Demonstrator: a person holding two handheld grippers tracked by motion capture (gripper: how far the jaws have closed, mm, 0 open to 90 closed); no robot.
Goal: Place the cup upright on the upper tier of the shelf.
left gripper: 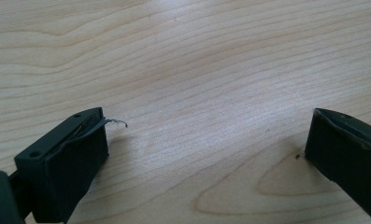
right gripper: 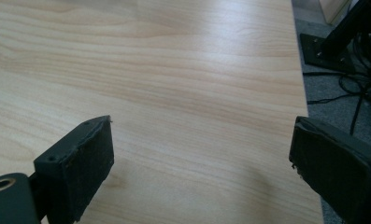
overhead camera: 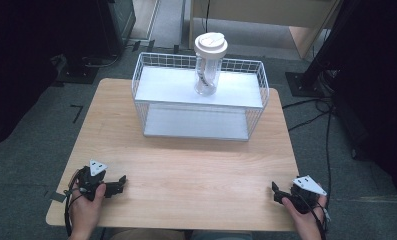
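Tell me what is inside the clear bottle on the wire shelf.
The clear bottle holds a dark, spotted strip running up its middle. The white lid covers the top, hiding anything right under it.

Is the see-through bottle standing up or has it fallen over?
Standing up. The bottle sits upright on the wire rack's top shelf, white lid on top.

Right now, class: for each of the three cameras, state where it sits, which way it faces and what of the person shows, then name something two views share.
High view: above the person's side, facing forward and down on the table and wire shelf bearing a lidded cup; both hands hold the left gripper and right gripper.
Left gripper view: rides the left gripper, facing bare tabletop; jaws apart.
Right gripper view: rides the right gripper, facing the table's edge and floor cables; jaws apart.
Shared: the wooden tabletop.
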